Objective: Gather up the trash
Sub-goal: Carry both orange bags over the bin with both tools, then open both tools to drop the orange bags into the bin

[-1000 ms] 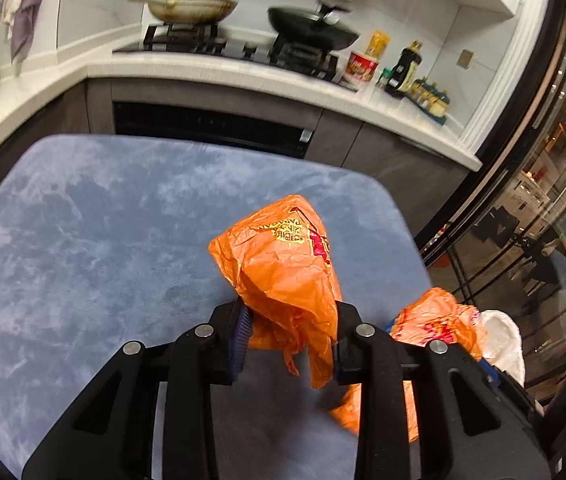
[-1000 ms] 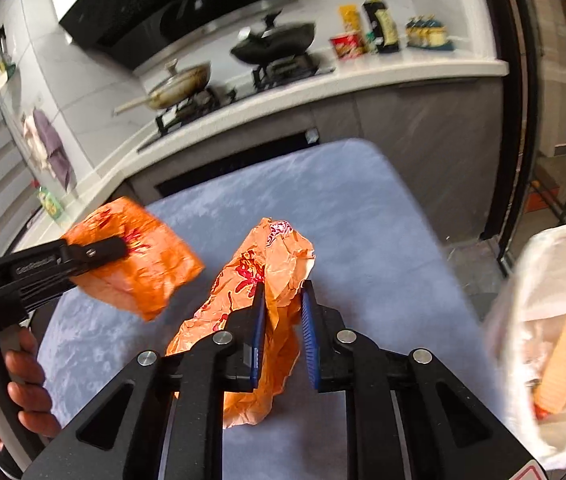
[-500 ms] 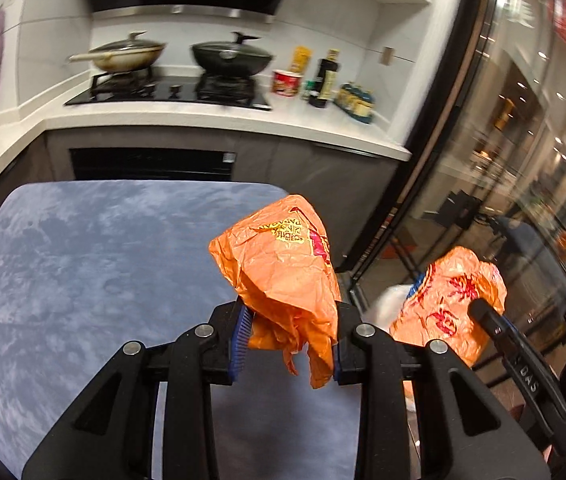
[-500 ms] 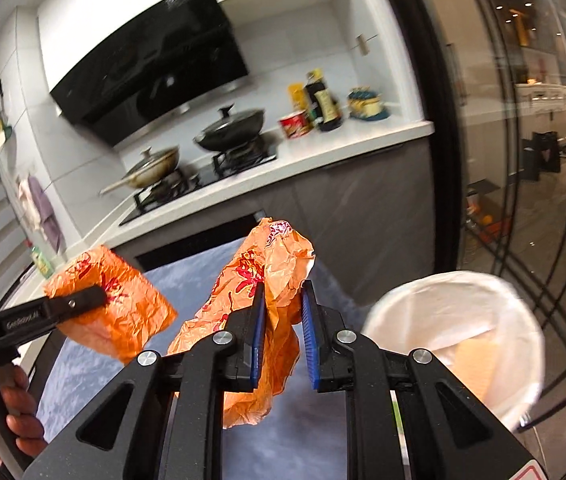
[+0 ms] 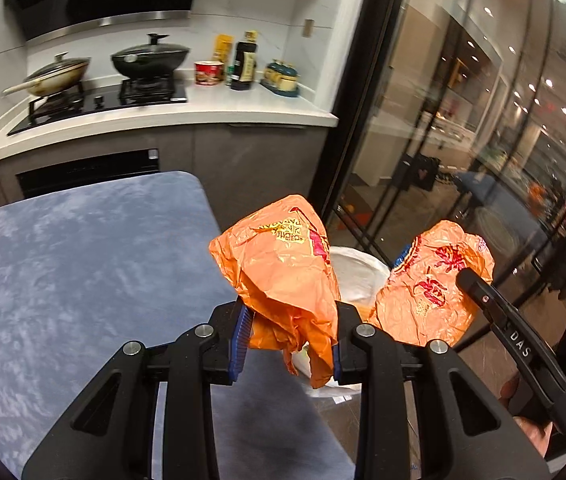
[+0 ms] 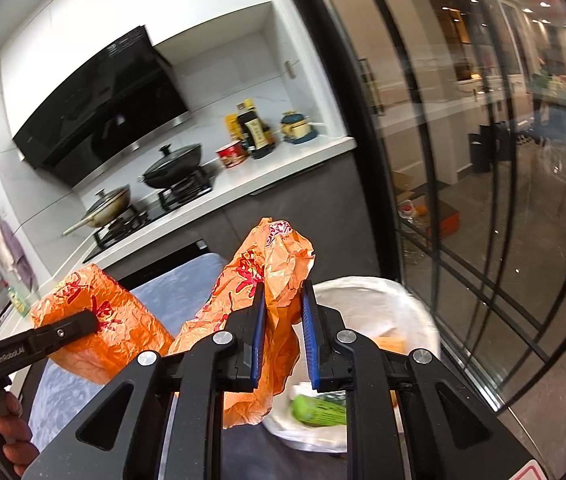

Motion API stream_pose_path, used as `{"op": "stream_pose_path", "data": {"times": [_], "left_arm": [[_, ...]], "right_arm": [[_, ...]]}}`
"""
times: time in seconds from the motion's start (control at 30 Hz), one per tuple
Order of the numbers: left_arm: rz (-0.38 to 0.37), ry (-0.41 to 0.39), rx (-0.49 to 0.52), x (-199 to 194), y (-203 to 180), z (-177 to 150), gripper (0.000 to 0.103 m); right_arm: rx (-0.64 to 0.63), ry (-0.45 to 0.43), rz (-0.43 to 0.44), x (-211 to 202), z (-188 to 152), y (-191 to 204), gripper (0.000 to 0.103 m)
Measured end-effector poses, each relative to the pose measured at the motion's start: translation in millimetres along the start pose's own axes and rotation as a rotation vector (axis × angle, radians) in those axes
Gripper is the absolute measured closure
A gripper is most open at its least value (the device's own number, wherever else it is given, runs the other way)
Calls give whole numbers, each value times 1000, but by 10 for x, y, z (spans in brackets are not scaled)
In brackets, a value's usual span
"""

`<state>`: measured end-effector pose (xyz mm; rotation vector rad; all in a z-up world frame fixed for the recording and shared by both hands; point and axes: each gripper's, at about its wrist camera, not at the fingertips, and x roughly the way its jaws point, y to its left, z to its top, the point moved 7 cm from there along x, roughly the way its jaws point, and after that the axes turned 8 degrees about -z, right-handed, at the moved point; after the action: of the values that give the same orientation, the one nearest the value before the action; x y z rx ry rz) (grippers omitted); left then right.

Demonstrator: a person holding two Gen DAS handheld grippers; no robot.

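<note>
Left wrist view: the left gripper (image 5: 289, 338) clamps a crumpled orange wrapper (image 5: 283, 276) beyond the blue table's (image 5: 83, 260) right edge, above a white-lined trash bin (image 5: 357, 272). To the right, the right gripper's finger, marked "DAS", pinches a second orange wrapper (image 5: 427, 284).

Right wrist view: the right gripper (image 6: 283, 336) grips that second wrapper (image 6: 271, 280) over the bin (image 6: 411, 312), where a green packet (image 6: 315, 410) lies, unseen from the left. The left gripper's finger reads "GenRobot.AI"; a hand (image 6: 13, 428) holds its handle.
</note>
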<state>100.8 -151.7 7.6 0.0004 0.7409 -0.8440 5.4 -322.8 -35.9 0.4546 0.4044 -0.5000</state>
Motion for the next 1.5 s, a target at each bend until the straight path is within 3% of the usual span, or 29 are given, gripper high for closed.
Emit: {"op": "stream_pose_path", "data": {"times": [0.57,1.5], "left_arm": [[-28,67,83,433,-668,-109,73],[-32,150,91,998,-756,-113,70]], "right_arm": [[76,11,-48,2,11,-729,87],[70,68,-59,475,29,-778,82]]}}
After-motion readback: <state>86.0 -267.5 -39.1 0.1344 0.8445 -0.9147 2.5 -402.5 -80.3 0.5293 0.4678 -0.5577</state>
